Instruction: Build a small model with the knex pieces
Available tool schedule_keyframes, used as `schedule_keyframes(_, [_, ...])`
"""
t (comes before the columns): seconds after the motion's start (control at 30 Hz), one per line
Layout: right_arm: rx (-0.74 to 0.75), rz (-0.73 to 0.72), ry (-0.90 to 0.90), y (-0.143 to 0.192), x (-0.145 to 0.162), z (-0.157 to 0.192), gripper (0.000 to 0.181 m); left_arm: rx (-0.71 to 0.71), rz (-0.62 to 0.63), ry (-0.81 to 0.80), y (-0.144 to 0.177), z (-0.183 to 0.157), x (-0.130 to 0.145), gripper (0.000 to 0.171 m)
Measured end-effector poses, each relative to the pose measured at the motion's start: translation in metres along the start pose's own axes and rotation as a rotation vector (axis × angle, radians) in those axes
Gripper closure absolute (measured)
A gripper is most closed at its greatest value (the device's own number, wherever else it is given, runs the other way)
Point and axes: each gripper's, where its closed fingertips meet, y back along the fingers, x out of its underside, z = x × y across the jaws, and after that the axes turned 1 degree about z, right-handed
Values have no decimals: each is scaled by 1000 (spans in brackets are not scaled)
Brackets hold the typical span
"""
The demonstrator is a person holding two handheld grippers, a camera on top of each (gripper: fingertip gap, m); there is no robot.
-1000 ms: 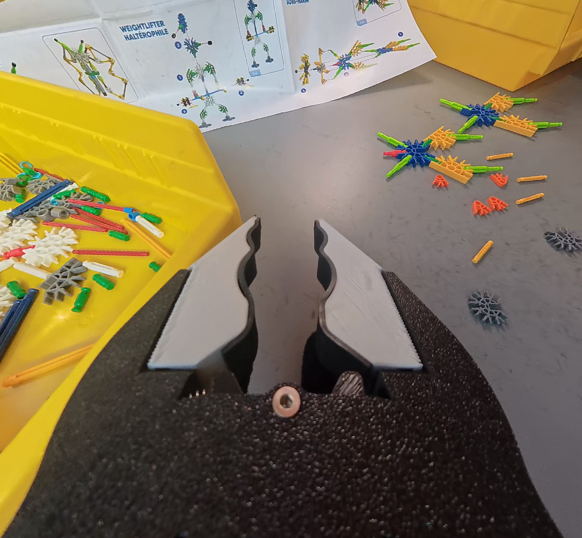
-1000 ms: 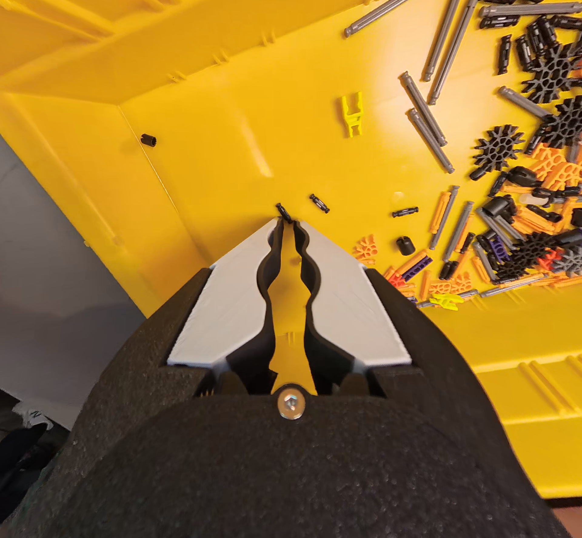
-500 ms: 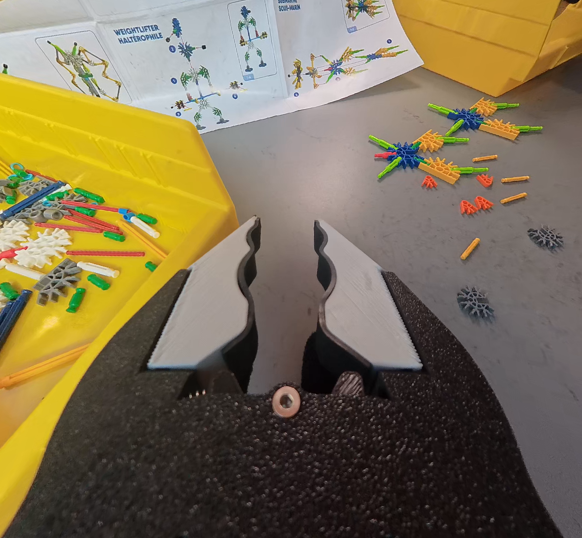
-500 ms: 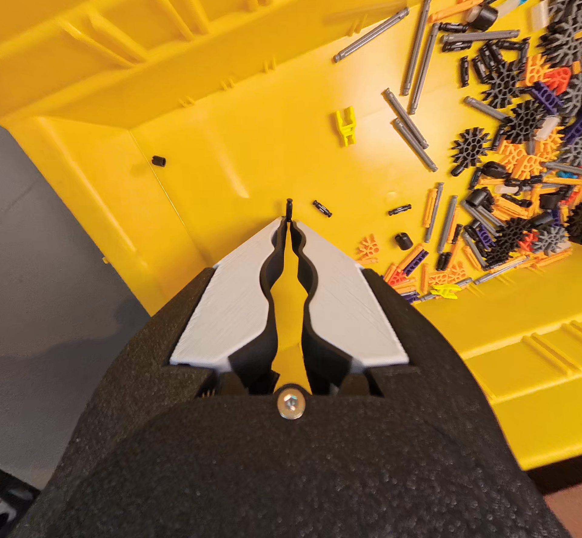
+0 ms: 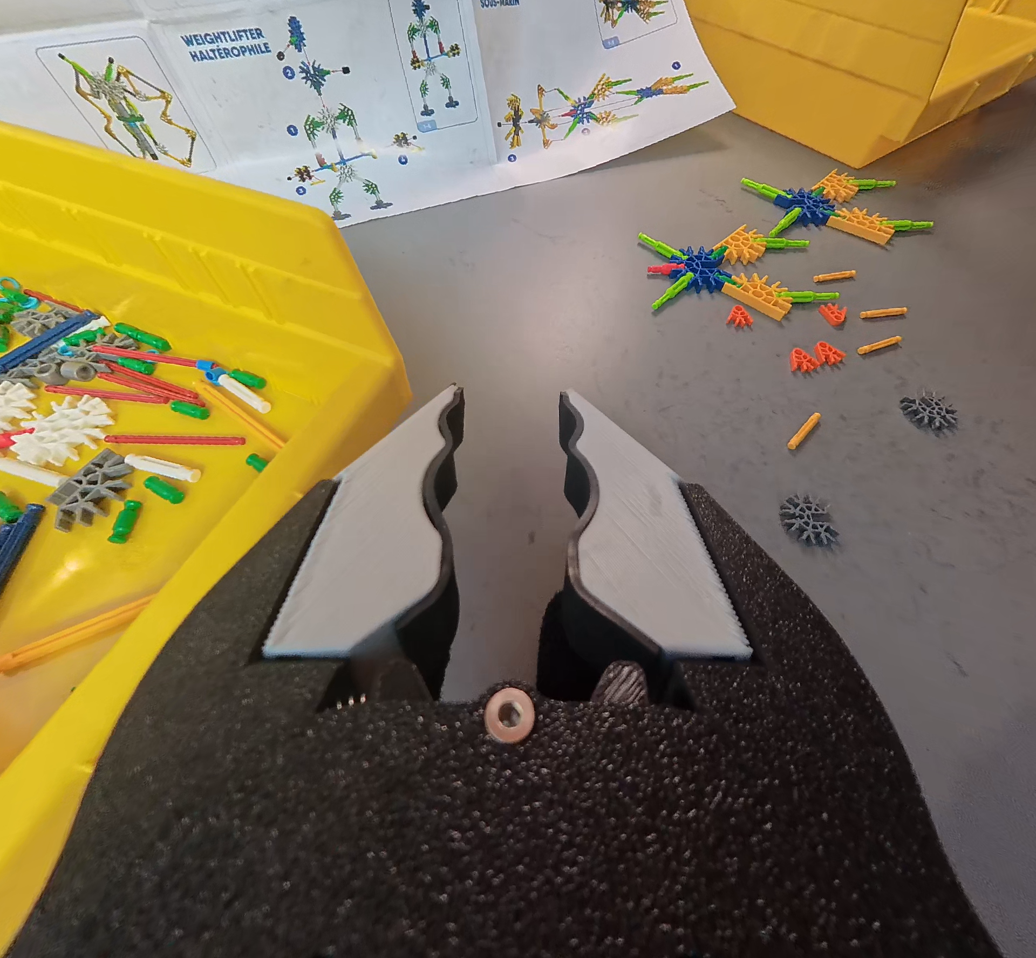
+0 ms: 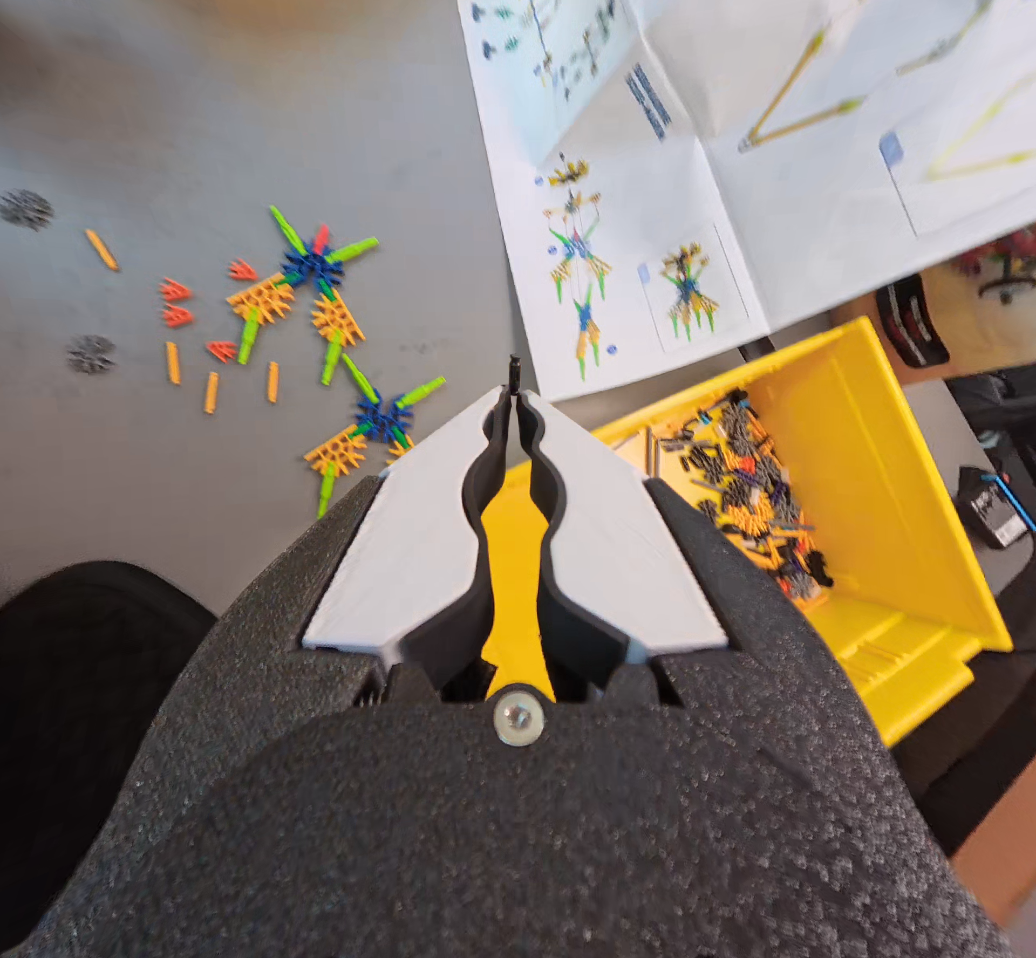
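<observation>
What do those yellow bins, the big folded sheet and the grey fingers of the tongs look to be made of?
Yellow bin: looks like moulded plastic, smooth and slightly glossy, with ribs pressed into its wall.
Folded sheet: printed paper, matt, with visible crease lines.
Grey fingers: probably 3D-printed plastic, since fine parallel ridges run across them; black liners edge the insides.
Tabletop: smooth grey, lightly scuffed; material unclear.
</observation>
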Motion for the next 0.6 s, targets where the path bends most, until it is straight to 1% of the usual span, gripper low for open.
schedule_keyframes(0.07, [-48, -42, 14, -7, -29, 27, 181, 5, 1, 1, 0, -1, 0, 138])
schedule_keyframes(0.13, [-93, -58, 27, -23, -50, 55, 181, 8, 3, 2, 0, -2, 0, 138])
schedule_keyframes(0.2, [-138, -47, 31, -48, -61, 81, 181, 1, 2, -3, 0, -2, 0, 138])
schedule_keyframes(0.27, [-200, -34, 24, -77, -69, 109, 181, -21, -11, -2, 1, 0, -2, 133])
schedule_keyframes(0.37, [-250, 16, 32, -125, -71, 143, 181, -43, -36, 11, 3, 5, -6, 128])
schedule_keyframes(0.43, [-268, 66, 51, -151, -68, 163, 181, -52, -49, 21, 4, 8, -8, 126])
schedule_keyframes(0.5, [-264, 107, 77, -169, -63, 174, 181, -58, -61, 27, 5, 9, -10, 124])
schedule_keyframes(0.6, [-254, 161, 94, -181, -56, 179, 181, -59, -82, 30, 9, 9, -15, 123])
